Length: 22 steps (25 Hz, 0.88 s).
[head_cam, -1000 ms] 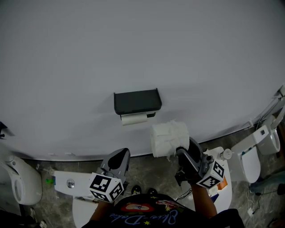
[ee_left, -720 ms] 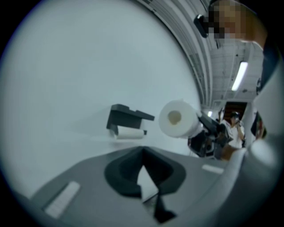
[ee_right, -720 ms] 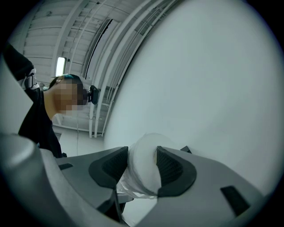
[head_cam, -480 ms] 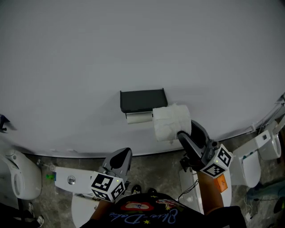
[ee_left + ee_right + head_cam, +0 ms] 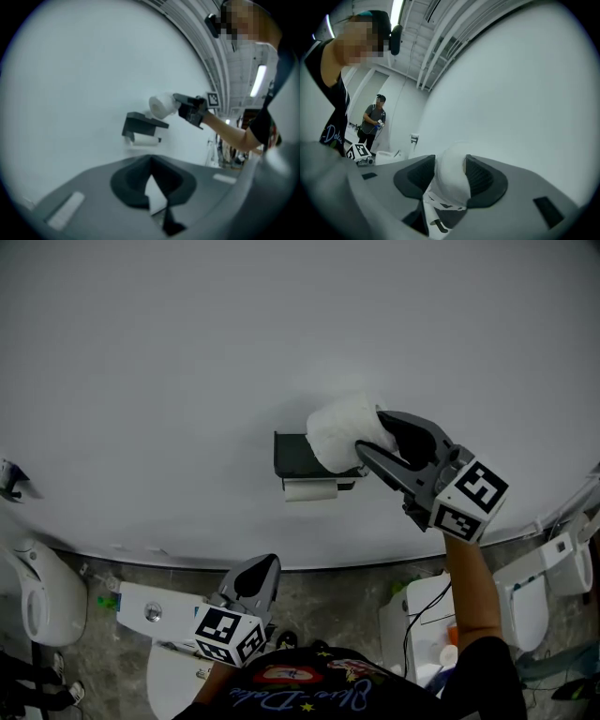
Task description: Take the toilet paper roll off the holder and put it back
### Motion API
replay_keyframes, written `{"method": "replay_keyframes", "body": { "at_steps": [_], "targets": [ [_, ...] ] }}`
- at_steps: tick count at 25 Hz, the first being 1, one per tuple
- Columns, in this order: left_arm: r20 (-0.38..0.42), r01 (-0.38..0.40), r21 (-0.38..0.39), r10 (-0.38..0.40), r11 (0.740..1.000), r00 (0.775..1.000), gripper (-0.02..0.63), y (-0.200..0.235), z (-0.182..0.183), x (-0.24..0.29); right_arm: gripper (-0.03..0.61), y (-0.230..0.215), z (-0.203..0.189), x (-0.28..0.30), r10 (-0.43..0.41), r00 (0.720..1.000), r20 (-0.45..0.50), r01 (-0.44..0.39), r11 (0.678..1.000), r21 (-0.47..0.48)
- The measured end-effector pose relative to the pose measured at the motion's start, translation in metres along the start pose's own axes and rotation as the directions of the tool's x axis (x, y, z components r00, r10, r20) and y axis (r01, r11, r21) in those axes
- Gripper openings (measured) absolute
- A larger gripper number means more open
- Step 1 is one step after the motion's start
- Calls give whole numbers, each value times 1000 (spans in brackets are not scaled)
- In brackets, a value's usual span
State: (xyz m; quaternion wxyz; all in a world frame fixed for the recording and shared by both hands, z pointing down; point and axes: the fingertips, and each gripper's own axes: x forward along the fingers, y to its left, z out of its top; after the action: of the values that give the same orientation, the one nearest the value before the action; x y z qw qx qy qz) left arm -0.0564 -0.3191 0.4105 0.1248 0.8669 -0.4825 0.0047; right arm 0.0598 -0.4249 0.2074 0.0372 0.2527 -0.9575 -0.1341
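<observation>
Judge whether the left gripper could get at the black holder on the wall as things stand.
Probably yes. In the left gripper view nothing stands between the left gripper and the holder; only the right gripper, shut on the toilet paper roll, crowds its upper right.

Free wall (image 5: 169,362) space above & beside holder (image 5: 292,454)

1. Left gripper (image 5: 255,570): grey shell, black jaw pads, with a white left cube (image 5: 228,634) bearing black square markers.
2. Right gripper (image 5: 369,433): same build, with its right cube (image 5: 472,499) likewise marked.
3. My shirt (image 5: 309,688): black, short-sleeved, red and blue print (lettering only partly legible).
</observation>
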Motion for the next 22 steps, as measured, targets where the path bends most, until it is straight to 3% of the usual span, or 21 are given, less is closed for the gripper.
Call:
{"method": "replay_keyframes", "body": {
  "at_steps": [3, 6, 11, 13, 18, 22],
  "targets": [
    [3, -25, -11, 25, 1000, 1000, -2, 4, -2, -6, 212, 0, -7, 15, 55, 987, -149, -66, 995, -71],
    [2, -43, -21, 43, 999, 999, -2, 9, -4, -10, 212, 6, -18, 33, 100, 945, -313, -155, 976, -155],
    [4, -58, -29, 58, 998, 998, -2, 10, -6, -16, 213, 14, -26, 54, 158, 884, -440, -259, 949, -178],
    [3, -61, -34, 61, 998, 998, -2, 10, -7, -18, 213, 15, -26, 60, 166, 886, -432, -269, 944, -189],
    [-2, -60, -49, 60, 997, 998, -2, 12, -10, -21, 213, 16, -19, 64, 147, 932, -330, -231, 945, -232],
    [-4, -48, -45, 48, 998, 999, -2, 8, -9, -20, 213, 15, -7, 57, 160, 967, -199, -195, 966, -170]
  ]
}}
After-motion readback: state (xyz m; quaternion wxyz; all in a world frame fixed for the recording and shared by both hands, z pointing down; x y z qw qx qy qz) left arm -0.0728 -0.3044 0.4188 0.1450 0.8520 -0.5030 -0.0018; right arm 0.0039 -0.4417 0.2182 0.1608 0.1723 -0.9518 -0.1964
